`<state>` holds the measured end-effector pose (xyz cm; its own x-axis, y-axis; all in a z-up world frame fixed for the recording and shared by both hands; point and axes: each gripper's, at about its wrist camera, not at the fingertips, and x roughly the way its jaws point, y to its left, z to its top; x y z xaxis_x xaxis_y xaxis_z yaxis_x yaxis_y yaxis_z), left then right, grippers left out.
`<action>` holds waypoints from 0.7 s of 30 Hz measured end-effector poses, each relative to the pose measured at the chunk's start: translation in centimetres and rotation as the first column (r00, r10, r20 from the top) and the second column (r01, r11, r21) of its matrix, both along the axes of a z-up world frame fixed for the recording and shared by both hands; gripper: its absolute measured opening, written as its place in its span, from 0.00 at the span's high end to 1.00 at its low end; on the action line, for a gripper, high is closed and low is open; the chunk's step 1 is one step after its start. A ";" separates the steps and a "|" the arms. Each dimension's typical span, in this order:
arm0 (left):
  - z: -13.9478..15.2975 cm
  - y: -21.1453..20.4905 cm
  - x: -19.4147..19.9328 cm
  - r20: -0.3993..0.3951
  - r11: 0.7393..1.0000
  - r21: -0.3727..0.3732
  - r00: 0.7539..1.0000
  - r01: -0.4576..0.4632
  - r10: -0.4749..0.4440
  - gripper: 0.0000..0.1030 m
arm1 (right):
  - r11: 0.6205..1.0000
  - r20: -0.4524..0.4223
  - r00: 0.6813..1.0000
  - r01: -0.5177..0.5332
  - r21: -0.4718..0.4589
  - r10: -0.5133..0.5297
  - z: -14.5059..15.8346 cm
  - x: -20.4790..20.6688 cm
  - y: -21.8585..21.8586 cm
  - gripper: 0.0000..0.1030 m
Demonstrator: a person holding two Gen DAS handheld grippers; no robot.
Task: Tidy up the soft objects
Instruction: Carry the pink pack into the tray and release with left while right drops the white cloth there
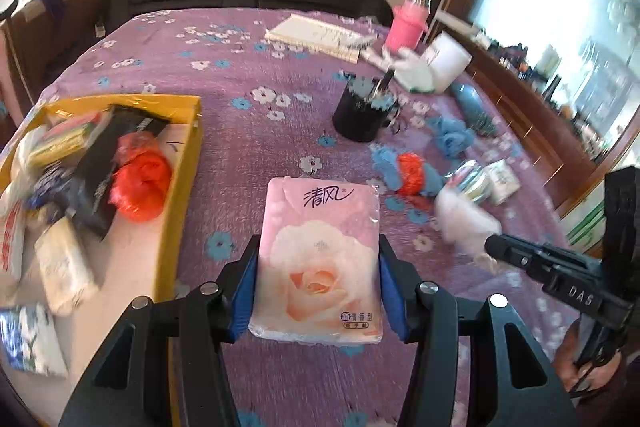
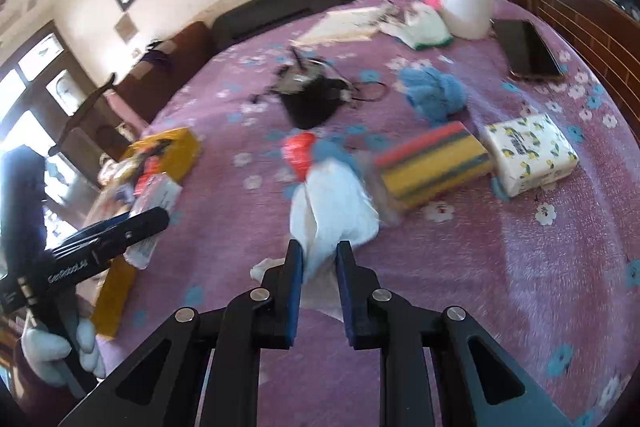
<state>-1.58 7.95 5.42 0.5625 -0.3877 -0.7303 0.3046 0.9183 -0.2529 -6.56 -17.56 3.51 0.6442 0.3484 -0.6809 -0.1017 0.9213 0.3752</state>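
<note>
A pink tissue pack (image 1: pixel 324 211) printed with a rose sits between the blue pads of my left gripper (image 1: pixel 319 243), which is shut on its two long sides above the purple flowered bedspread (image 1: pixel 224 75). To its left lies a yellow box (image 1: pixel 184 155) with several soft packs and a red bag inside. My right gripper (image 2: pixel 319 247) is shut on a crumpled white cloth (image 2: pixel 336 203), which hangs forward from the pads. In the left wrist view the same white cloth (image 1: pixel 464 223) shows at the tip of the right gripper (image 1: pixel 496 247).
On the bed lie a black cup (image 1: pixel 360 111), a blue fluffy cloth (image 2: pixel 432 95), a red bag (image 2: pixel 298 151), a striped sponge pack (image 2: pixel 432 163), a lemon-print tissue pack (image 2: pixel 528 151), a phone (image 2: pixel 528 49), a white bucket (image 2: pixel 466 1) and a notebook (image 1: pixel 320 35).
</note>
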 end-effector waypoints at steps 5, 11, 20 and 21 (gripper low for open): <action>1.6 3.1 -2.4 0.015 0.994 -0.099 0.999 -0.038 0.040 0.49 | 0.997 0.061 0.995 -0.079 0.020 0.078 2.9 -1.7 2.6 0.85; 2.7 8.7 -4.9 0.027 0.974 -0.171 0.988 -0.148 0.155 0.49 | 0.990 0.071 0.991 -0.105 -0.089 0.112 3.9 -1.5 5.7 0.81; 2.1 14.8 -7.7 0.031 0.948 -0.174 0.960 -0.268 0.277 0.49 | 0.982 -0.072 0.997 0.017 -0.189 -0.031 -2.9 1.6 3.6 0.32; 1.9 15.5 -7.8 0.026 0.944 -0.175 0.957 -0.281 0.290 0.49 | 0.986 -0.080 0.996 0.014 -0.169 -0.028 -3.2 1.8 3.5 0.40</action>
